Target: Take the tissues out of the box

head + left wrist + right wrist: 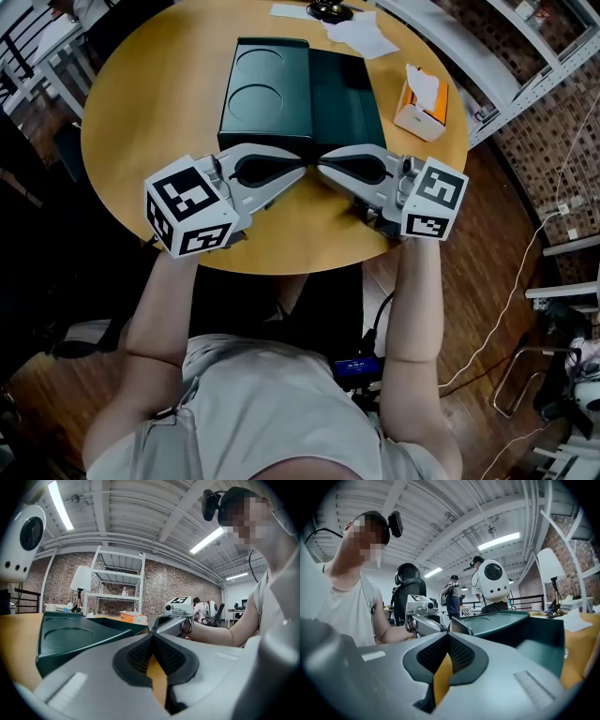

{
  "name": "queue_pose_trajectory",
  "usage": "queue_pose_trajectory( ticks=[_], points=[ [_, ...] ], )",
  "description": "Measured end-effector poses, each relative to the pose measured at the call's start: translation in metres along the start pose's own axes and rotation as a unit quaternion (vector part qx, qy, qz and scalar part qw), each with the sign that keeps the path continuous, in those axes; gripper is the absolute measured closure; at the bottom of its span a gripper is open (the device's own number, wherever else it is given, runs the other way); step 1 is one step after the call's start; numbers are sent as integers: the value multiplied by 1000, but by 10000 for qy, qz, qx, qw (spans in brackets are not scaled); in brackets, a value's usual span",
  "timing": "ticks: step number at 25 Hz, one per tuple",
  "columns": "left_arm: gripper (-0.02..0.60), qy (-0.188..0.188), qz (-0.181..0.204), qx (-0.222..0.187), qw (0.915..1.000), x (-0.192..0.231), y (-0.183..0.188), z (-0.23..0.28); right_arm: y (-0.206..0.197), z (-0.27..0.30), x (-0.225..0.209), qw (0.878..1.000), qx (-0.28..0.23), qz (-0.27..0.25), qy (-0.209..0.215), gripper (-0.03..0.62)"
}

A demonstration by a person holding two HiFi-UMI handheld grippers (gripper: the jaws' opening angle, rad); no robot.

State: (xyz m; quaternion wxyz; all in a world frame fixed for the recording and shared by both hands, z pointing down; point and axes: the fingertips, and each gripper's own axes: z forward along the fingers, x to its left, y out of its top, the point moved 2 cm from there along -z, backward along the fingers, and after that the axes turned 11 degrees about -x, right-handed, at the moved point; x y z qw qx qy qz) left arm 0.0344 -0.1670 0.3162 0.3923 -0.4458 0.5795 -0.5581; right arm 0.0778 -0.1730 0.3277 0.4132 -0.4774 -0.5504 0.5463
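Tissue box (421,112): on the bench (141,141), right of the green tray (281,89).
Tissue (423,82): I judge it light, soft, easily torn; I would pinch the raised white tuft.
Left gripper (302,171): closed, empty.
Right gripper (324,166): closed, empty.

Two grippers (302,170) (323,166), one green case (281,94), one tissue box (422,109), perhaps two papers (362,37) (289,11).

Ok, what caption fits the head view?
Left gripper, right gripper: both shut, near green box, orange tissue box beyond.
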Motion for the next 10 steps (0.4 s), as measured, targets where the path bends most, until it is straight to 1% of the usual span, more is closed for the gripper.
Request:
queue_pose_trajectory(
  ticks=[10],
  points=[
    [581, 0, -19, -7, 10000, 0, -4, 0, -4, -1, 1, 10000, 11, 21, -3, 592]
  ],
)
